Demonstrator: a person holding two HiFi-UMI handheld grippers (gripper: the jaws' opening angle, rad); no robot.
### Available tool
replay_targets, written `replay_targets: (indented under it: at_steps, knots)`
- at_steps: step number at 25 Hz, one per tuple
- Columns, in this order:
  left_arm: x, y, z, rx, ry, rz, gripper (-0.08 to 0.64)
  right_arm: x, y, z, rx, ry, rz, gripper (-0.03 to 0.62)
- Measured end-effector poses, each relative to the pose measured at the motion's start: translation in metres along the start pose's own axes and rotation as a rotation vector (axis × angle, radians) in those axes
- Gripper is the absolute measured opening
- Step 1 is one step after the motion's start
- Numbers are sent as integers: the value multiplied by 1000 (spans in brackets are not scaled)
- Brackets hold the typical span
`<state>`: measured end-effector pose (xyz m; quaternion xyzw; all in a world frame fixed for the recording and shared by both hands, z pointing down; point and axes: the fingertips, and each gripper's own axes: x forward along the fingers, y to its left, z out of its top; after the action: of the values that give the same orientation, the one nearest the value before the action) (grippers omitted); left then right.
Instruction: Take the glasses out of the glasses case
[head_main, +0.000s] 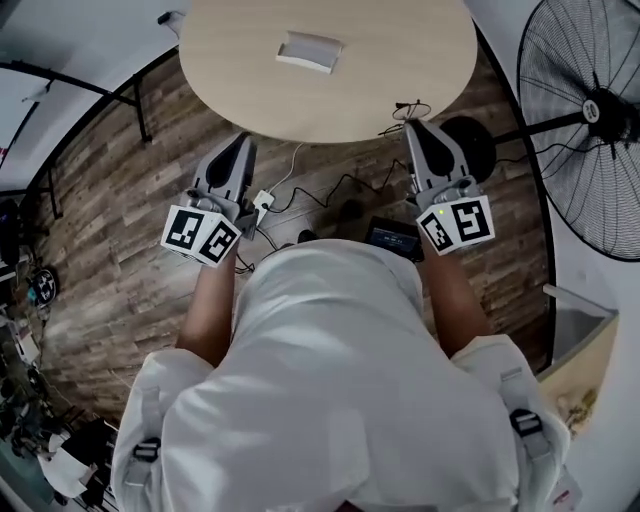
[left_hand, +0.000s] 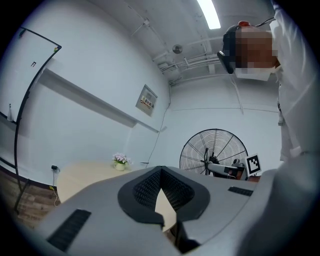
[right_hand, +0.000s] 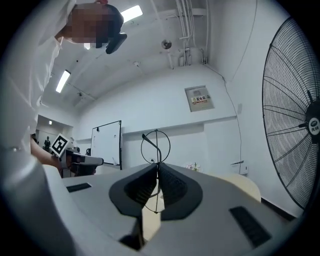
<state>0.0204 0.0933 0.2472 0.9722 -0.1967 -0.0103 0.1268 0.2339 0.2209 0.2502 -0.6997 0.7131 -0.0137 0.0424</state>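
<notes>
A pale grey glasses case (head_main: 308, 50) lies on the round beige table (head_main: 400, 60), near its middle. Thin wire-framed glasses (right_hand: 155, 146) with round lenses stick up from my right gripper (right_hand: 157, 169), which is shut on the frame. In the head view the glasses (head_main: 405, 107) show as thin dark wire at the tip of the right gripper (head_main: 413, 126), by the table's near edge. My left gripper (head_main: 241, 141) hangs below the table's near left edge, away from the case. Its jaws meet at the tip (left_hand: 161, 171) with nothing between them.
A large standing fan (head_main: 590, 110) is at the right, close to my right gripper. Cables and a power strip (head_main: 262, 200) lie on the wooden floor under the table edge. A small flower pot (left_hand: 120, 161) stands on the table. A whiteboard (right_hand: 106, 145) stands further back.
</notes>
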Motion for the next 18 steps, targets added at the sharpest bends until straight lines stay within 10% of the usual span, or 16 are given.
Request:
replay_targets:
  at_steps: [18]
  knots:
    - [-99, 19, -37, -79, 42, -88, 12, -30, 101, -31, -23, 77, -65, 29]
